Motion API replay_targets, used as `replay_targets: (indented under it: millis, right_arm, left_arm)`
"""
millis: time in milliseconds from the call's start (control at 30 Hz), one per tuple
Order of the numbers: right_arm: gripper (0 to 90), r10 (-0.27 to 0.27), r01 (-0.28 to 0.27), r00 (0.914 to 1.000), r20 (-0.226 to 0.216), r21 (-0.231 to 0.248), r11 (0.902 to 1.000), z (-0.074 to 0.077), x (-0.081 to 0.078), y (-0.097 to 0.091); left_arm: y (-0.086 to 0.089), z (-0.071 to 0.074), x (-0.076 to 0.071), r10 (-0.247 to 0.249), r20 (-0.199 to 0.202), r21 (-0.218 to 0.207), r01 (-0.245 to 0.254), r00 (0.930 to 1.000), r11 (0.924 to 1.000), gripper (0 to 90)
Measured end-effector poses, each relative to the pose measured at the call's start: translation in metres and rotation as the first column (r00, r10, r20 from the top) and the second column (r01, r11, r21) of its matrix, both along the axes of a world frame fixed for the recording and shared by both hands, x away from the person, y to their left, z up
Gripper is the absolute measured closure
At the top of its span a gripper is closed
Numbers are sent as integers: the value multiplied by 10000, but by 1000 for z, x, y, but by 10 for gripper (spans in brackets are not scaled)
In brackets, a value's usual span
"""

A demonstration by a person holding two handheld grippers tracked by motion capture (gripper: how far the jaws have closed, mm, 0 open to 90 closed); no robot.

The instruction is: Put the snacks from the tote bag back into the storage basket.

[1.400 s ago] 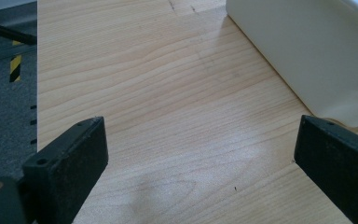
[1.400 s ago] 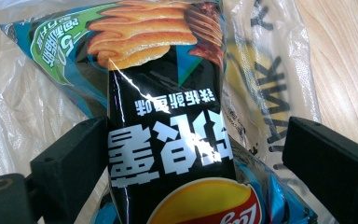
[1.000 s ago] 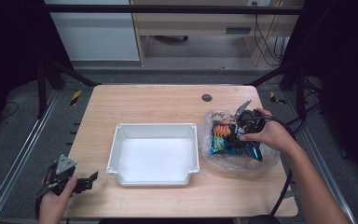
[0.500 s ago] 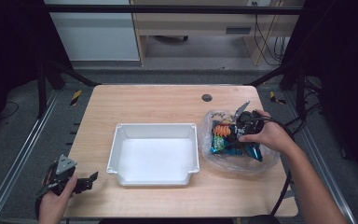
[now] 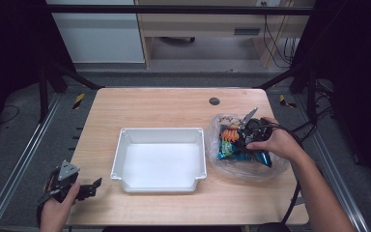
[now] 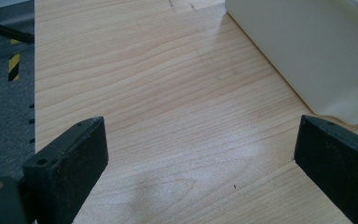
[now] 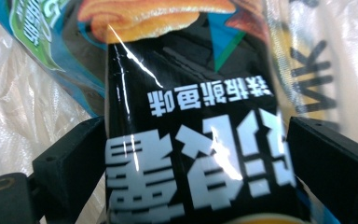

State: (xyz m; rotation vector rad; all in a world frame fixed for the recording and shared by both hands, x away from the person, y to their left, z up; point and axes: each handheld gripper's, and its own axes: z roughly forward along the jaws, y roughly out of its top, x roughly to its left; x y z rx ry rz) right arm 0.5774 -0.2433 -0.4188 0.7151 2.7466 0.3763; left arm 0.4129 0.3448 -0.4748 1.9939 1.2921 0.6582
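The right gripper [image 5: 245, 137] sits in the clear bag [image 5: 232, 164], jaws wide around a black snack pack [image 7: 191, 154], not squeezing; the left gripper [image 5: 89, 187] is wide open, holding nothing

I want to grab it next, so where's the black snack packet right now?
In the right gripper view the black snack packet lies between the right gripper's open jaws; in the high view it sits inside the clear plastic bag, right of the white tray.

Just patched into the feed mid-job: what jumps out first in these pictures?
The right gripper is down in the clear plastic bag of bright snack packs at the table's right side, its jaws either side of a black packet with white lettering. The empty white tray sits mid-table. The left gripper rests open at the near left corner, holding nothing.
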Motion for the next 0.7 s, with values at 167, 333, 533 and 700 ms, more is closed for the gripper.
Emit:
replay_targets:
  millis: [167,333,533,700]
  right_arm:
    - [79,-34,33,9999,-100,-83,10000,-6,2,2]
    - [81,-14,11,9999,-157,-184,9998,-10,3,4]
    - [95,-2,-2,9999,-147,-261,9997,-14,4,5]
    - [102,66,-69,9999,-142,-233,9997,-16,4,5]
  left_arm:
    - [0,0,0,-4,9,3,4,10000,10000,26]
    - [0,0,0,4,5,-11,-4,10000,10000,25]
    - [0,0,0,-3,14,-6,3,10000,10000,25]
    - [0,0,0,1,11,-1,-1,10000,10000,25]
